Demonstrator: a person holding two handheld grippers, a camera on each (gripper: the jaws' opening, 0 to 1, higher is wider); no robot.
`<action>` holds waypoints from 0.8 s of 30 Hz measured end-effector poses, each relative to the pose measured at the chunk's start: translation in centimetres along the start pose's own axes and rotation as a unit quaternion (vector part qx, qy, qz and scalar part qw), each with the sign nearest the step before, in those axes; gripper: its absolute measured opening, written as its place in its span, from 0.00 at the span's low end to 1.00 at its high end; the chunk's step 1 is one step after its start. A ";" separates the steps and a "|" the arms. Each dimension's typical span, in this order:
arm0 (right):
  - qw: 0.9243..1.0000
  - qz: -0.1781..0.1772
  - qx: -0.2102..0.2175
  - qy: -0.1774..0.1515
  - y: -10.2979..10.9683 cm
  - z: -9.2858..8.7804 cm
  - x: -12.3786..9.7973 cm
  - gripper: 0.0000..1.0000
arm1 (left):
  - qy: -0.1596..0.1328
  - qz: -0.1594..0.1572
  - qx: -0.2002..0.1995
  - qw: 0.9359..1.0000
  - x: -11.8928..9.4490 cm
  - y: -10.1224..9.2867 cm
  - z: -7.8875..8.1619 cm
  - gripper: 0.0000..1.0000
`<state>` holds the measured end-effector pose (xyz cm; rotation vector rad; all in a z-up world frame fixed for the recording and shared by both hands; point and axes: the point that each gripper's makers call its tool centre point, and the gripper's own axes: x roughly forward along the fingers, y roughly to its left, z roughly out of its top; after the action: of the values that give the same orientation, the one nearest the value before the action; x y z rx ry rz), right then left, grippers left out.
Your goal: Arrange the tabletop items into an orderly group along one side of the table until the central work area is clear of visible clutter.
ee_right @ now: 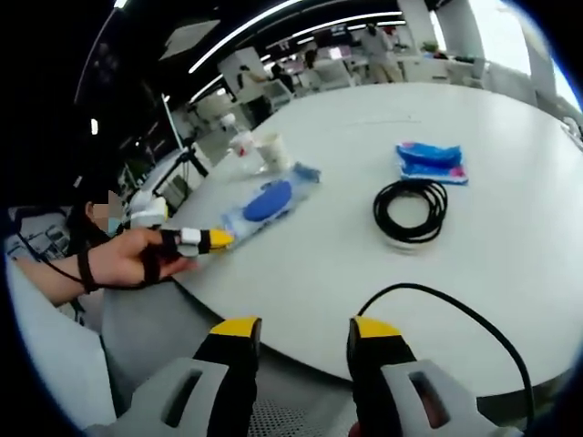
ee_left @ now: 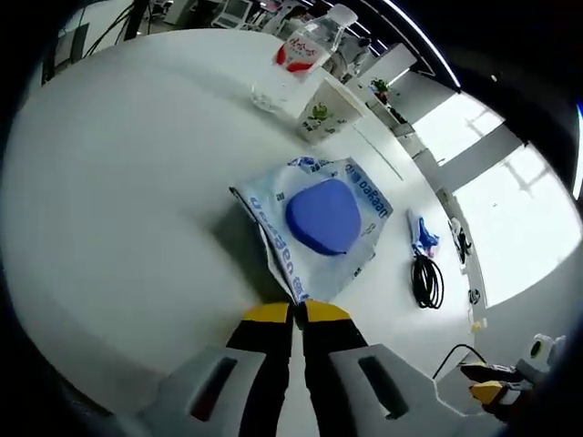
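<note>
A white-and-blue wipes packet (ee_left: 319, 223) with a blue oval lid lies on the white round table (ee_left: 127, 200). My left gripper (ee_left: 296, 311) is shut on the packet's near corner, its yellow tips pressed together. In the right gripper view a hand holds that left gripper (ee_right: 217, 240) at the table edge, pinching the same packet (ee_right: 269, 202). My right gripper (ee_right: 305, 330) stands open off the table's near edge with nothing between its fingers. A coiled black cable (ee_right: 410, 211) and a small blue-and-pink packet (ee_right: 430, 162) lie further in on the table.
A clear water bottle (ee_left: 305, 50) and a paper cup (ee_left: 323, 109) stand together at the far edge beyond the wipes. A loose black cord (ee_right: 455, 305) runs across the table near my right gripper. Office desks and a person stand in the background.
</note>
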<state>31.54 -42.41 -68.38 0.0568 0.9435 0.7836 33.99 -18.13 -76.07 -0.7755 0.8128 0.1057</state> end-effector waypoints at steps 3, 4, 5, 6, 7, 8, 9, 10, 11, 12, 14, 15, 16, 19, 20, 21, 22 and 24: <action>1.000 0.000 -0.002 0.002 0.0 -0.1 0.0 0.38 | 0.009 -0.001 0.013 1.000 -0.1 -0.4 -0.4 0.00; 1.000 0.000 -0.001 0.002 0.0 -0.1 0.1 0.38 | 0.014 -0.001 0.019 1.000 -0.2 -0.4 -0.6 0.00; 1.000 0.000 -0.001 0.001 -0.1 -0.1 0.1 0.38 | 0.017 -0.001 0.022 1.000 -0.2 -0.4 -0.7 0.00; 1.000 0.000 -0.001 0.001 -0.1 -0.1 0.0 0.38 | 0.021 -0.001 0.027 0.999 -0.2 -0.5 -0.9 0.00; 1.000 -0.001 0.002 0.000 -0.2 -0.1 0.0 0.38 | 0.028 -0.002 0.036 0.999 -0.3 -0.6 -1.1 0.00; 1.000 -0.002 0.003 0.000 -0.3 -0.1 0.0 0.38 | 0.035 -0.001 0.044 0.998 -0.4 -0.6 -1.4 0.00; 1.000 -0.003 0.005 0.000 -0.4 -0.1 0.0 0.38 | 0.041 -0.001 0.051 0.998 -0.6 -0.6 -1.6 0.00; 1.000 -0.003 0.005 0.000 -0.5 -0.1 0.0 0.38 | 0.045 0.000 0.055 0.998 -0.7 -0.6 -1.7 0.00; 1.000 -0.004 0.006 0.000 -0.6 -0.2 0.0 0.38 | 0.048 -0.001 0.059 0.997 -0.8 -0.6 -1.9 0.00; 1.000 -0.005 0.007 0.001 -0.6 -0.2 0.0 0.38 | 0.053 -0.002 0.065 0.996 -0.9 -0.6 -2.0 0.00; 1.000 -0.005 0.007 0.001 -0.8 -0.4 0.1 0.38 | 0.064 -0.002 0.079 0.995 -1.2 -0.5 -2.5 0.00; 1.000 -0.006 0.008 0.002 -0.8 -0.5 0.2 0.38 | 0.072 -0.001 0.091 0.993 -1.4 -0.4 -2.8 0.00; 1.000 -0.006 0.009 0.003 -0.8 -0.6 0.2 0.38 | 0.079 0.001 0.102 0.992 -1.6 -0.2 -3.0 0.00; 1.000 -0.005 0.008 0.005 -0.8 -0.7 0.4 0.38 | 0.099 0.006 0.127 0.987 -2.3 0.1 -3.6 0.00; 1.000 -0.003 0.006 0.006 -0.7 -0.7 0.4 0.38 | 0.104 0.009 0.137 0.985 -2.6 0.3 -3.7 0.00; 1.000 -0.002 0.005 0.006 -0.6 -0.7 0.5 0.38 | 0.106 0.010 0.143 0.984 -2.8 0.4 -3.7 0.00; 1.000 -0.002 0.004 0.008 -0.6 -0.7 0.6 0.38 | 0.109 0.011 0.146 0.983 -3.0 0.6 -3.7 0.00; 1.000 -0.001 0.002 0.011 -0.6 -0.8 0.8 0.38 | 0.115 0.016 0.155 0.981 -3.3 1.1 -3.7 0.00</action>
<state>31.54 -42.59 -69.68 0.0516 0.9650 0.7826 29.00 -19.13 -76.12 -0.4832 1.0337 -0.0828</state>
